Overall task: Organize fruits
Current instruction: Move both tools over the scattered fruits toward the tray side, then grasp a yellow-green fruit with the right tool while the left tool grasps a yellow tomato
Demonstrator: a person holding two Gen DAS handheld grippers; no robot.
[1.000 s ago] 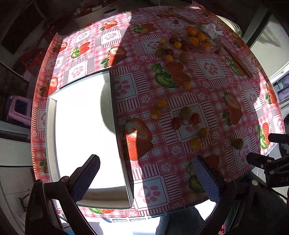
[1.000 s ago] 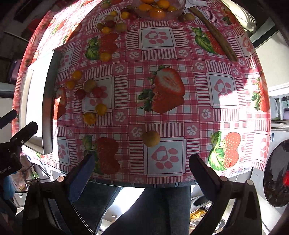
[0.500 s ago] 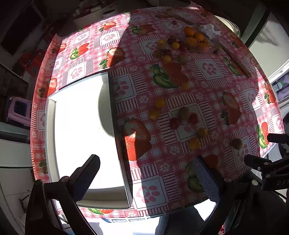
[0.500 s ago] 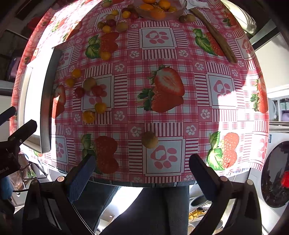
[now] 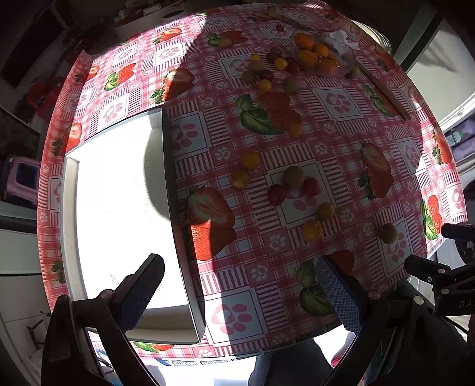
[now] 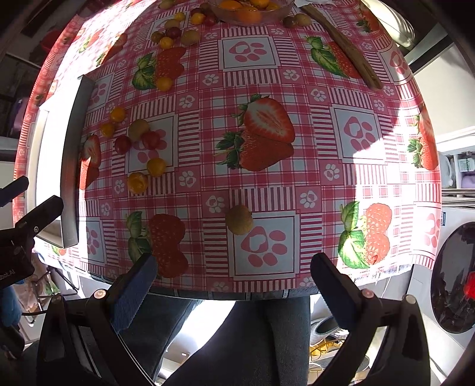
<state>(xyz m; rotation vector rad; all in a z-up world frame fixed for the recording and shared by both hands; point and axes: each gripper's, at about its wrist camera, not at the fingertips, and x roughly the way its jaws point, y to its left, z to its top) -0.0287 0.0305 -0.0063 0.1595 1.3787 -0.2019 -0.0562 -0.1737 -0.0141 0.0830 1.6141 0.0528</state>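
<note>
Small yellow, red and greenish fruits [image 5: 293,177] lie scattered on a strawberry-print tablecloth [image 5: 338,101]. A white tray [image 5: 112,207] lies at the left, with no fruit in it. A glass bowl of orange fruits [image 5: 322,58] stands at the far side. My left gripper [image 5: 237,285] is open and empty above the near edge, straddling the tray's right wall. My right gripper [image 6: 233,282] is open and empty at the near table edge, just short of a lone greenish-yellow fruit [image 6: 239,219], which also shows in the left wrist view [image 5: 388,233].
A wooden stick [image 6: 341,47] lies at the far right of the table. More fruits [image 6: 173,32] cluster beside the bowl [image 6: 252,13]. The tray's dark side wall [image 6: 72,160] shows at the left. The person's legs are below the near edge. A washing machine [image 6: 454,279] stands at the right.
Both grippers have drawn back and up slightly; the table looks a little farther off. Both stay open and empty. No fruit has moved.
</note>
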